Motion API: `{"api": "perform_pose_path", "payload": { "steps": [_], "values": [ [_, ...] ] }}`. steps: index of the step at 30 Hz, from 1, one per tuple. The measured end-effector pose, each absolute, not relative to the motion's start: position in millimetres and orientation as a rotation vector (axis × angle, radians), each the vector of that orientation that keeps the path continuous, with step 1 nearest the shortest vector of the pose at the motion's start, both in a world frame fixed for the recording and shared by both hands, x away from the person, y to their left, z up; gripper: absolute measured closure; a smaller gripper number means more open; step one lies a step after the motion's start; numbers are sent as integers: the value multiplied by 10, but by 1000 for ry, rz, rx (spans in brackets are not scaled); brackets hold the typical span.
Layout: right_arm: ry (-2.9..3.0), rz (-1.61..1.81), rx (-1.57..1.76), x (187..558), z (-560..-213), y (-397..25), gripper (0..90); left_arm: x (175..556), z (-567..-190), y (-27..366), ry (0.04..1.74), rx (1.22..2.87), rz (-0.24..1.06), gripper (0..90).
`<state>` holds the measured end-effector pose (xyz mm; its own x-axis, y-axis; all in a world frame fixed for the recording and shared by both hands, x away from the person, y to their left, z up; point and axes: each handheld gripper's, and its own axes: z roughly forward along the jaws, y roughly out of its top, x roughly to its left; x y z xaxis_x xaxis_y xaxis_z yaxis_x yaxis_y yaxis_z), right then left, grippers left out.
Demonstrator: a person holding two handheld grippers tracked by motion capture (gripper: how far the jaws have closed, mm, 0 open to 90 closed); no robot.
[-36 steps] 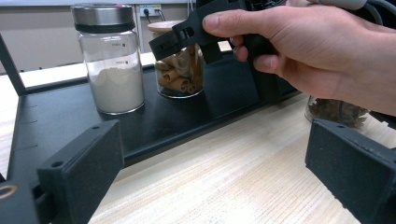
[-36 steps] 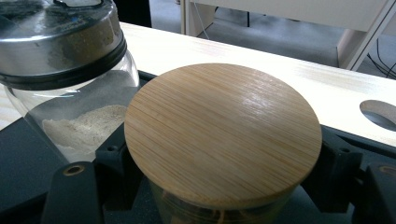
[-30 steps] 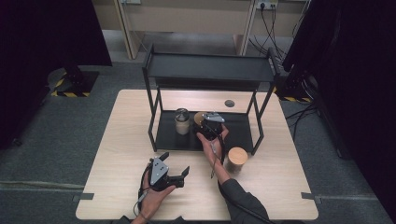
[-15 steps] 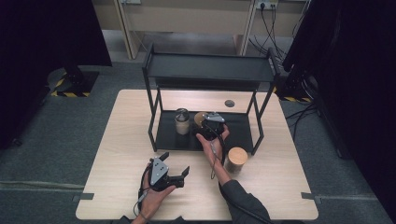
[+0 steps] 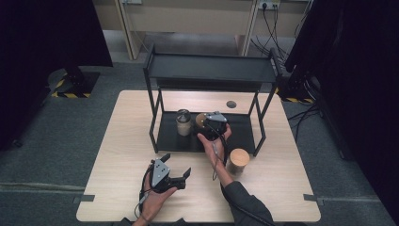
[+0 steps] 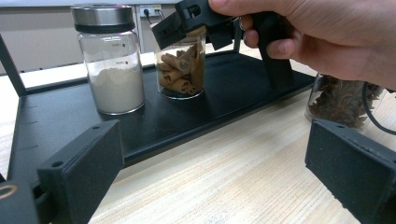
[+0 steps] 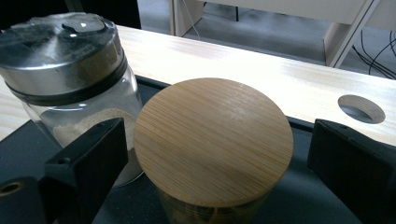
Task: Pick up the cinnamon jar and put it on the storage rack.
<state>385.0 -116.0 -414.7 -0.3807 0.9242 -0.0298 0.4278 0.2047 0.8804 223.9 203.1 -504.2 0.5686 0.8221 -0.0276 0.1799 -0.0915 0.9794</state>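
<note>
1. Two grippers are at work. The right gripper [image 5: 211, 123], at the centre of the high view, has its jaws spread wide on either side of the cinnamon jar [image 7: 212, 154], not yet pressing it. The left gripper [image 5: 175, 170], lower left of centre in that view, lies idle on the table [image 5: 117, 155] with its jaws apart and nothing between them.
2. Over the last second the right gripper has barely shifted; it has stayed poised at the jar. I judge this a pause just before or after a grip, with the jar either just set down or about to be lifted.
3. The cinnamon jar is clear glass with curled brown sticks inside and a round bamboo lid [image 7: 214, 140] that fills the middle of the right gripper view. It stands upright on the black lower tray [image 5: 240, 134] of the rack [image 5: 211, 70].
4. Just beside it, at the upper left of the right gripper view, stands the powder jar [image 7: 70, 70] with a steel cap.
5. Lower right of centre in the high view, a third jar [image 5: 238, 161] holding star anise sits on the table, off the tray.
</note>
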Motion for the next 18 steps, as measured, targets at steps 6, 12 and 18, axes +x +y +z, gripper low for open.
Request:
{"api": "perform_pose_path", "payload": {
  "steps": [6, 12, 18],
  "values": [
    [1908, 1124, 1254, 3827, -4109, -1161, 53, 2239, -5042, 2031, 864, 1604, 668, 39],
    [1910, 1135, 1247, 3792, -4056, -1153, 53, 2239, -5043, 2030, 865, 1603, 668, 39],
    [1909, 1147, 1238, 3752, -3990, -1163, 53, 2239, -5043, 2032, 864, 1603, 668, 39]
  ]
}}
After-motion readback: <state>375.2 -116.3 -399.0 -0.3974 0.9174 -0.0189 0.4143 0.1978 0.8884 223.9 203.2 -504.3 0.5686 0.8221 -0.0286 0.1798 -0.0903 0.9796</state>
